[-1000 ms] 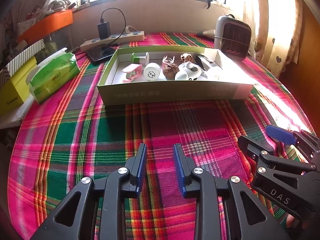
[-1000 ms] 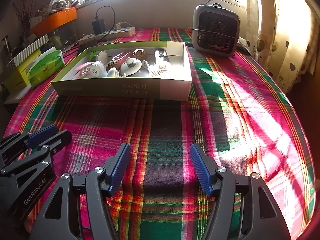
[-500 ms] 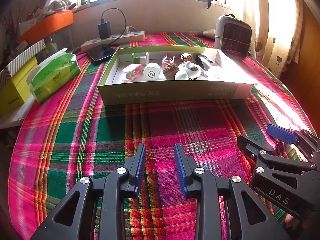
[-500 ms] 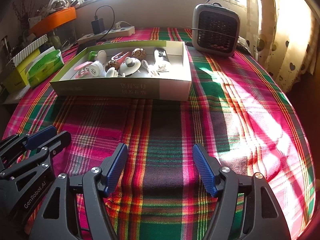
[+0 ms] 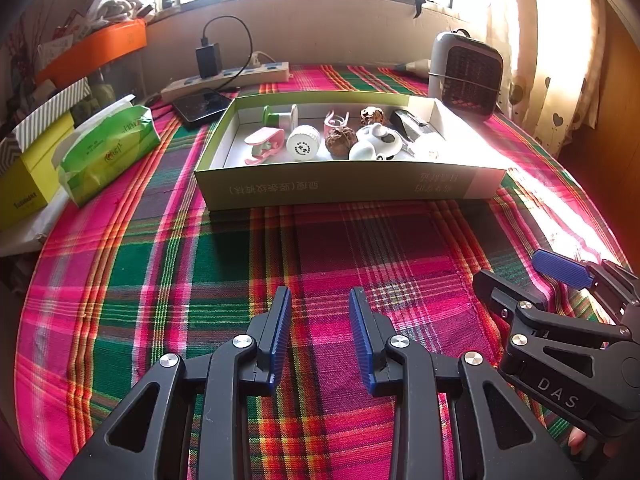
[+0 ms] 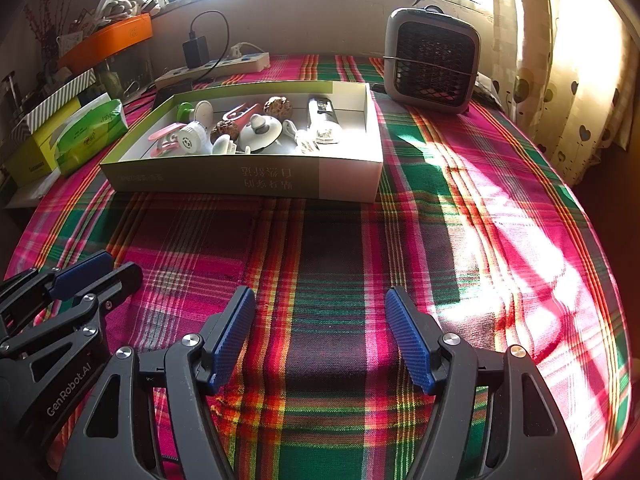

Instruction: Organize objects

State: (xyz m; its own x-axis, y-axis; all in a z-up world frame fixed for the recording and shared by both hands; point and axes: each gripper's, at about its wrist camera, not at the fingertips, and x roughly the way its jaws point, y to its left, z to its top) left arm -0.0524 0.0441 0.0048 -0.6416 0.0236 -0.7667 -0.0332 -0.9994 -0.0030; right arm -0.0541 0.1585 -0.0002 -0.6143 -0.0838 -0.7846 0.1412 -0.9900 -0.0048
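Observation:
A shallow green-and-white cardboard box (image 5: 348, 188) (image 6: 248, 182) stands on the plaid tablecloth. It holds several small objects: a pink clip (image 5: 262, 142), a white round cap (image 5: 303, 144), a brown walnut (image 5: 340, 140), a white lid with a knob (image 6: 260, 128) and a black-and-white device (image 6: 322, 114). My left gripper (image 5: 320, 300) is open and empty, low over the cloth well in front of the box. My right gripper (image 6: 320, 304) is open wider and empty, to the right of the left one.
A small grey heater (image 6: 432, 60) stands behind the box's right end. A power strip with a charger (image 5: 228, 76) and a dark phone (image 5: 202, 104) lie at the back. A green tissue pack (image 5: 108, 148) and a yellow box (image 5: 28, 184) sit at the left edge.
Both grippers have opened a little wider. Both have stayed nearly in place over the cloth.

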